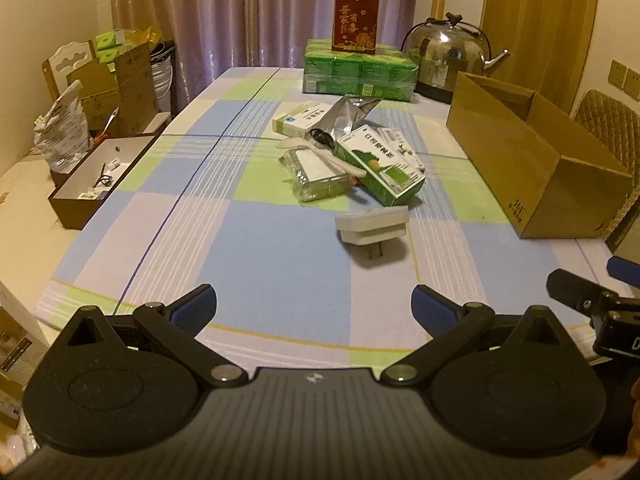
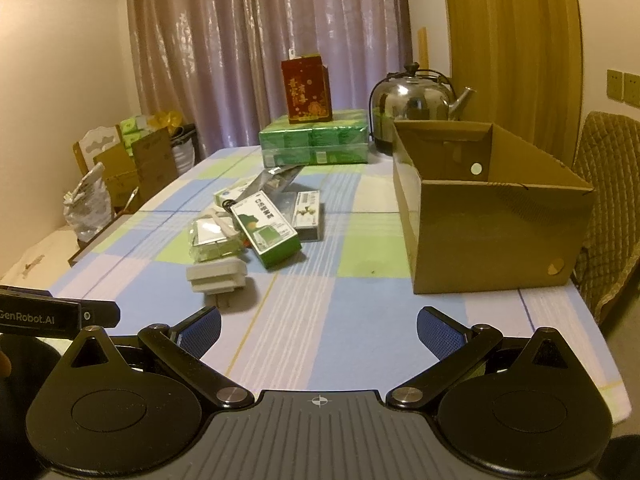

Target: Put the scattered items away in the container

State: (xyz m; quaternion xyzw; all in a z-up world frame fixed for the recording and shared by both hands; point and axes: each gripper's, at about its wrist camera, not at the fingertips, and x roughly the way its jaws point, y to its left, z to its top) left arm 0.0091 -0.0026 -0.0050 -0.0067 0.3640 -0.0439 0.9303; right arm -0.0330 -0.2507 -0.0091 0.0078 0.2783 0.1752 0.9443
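Left wrist view: left claw (image 1: pixel 314 306) spread wide and holding nothing, low over a checked tabletop (image 1: pixel 260 248). Straight ahead at 12 o'clock, a white plug adapter (image 1: pixel 372 226) lying alone, prongs toward the camera. Just beyond it, a loose heap: green carton (image 1: pixel 380 168) tilted across a clear-wrapped packet (image 1: pixel 316 178), silver foil pouch (image 1: pixel 348 116) and white carton (image 1: pixel 298 120) behind. At 2 o'clock, well apart from the heap, an open cardboard box (image 1: pixel 536 160); no contents visible inside. At 10 o'clock, off the table's edge, a shallow brown tray (image 1: pixel 72 204) with small odds and ends, too small to identify. Far end: red gift box (image 1: pixel 355 18) standing on a green wrapped pack (image 1: pixel 358 74), steel kettle (image 1: pixel 448 54) beside it.

Right wrist view: right claw (image 2: pixel 319 334) likewise spread wide, gripping nothing, tabletop beneath.
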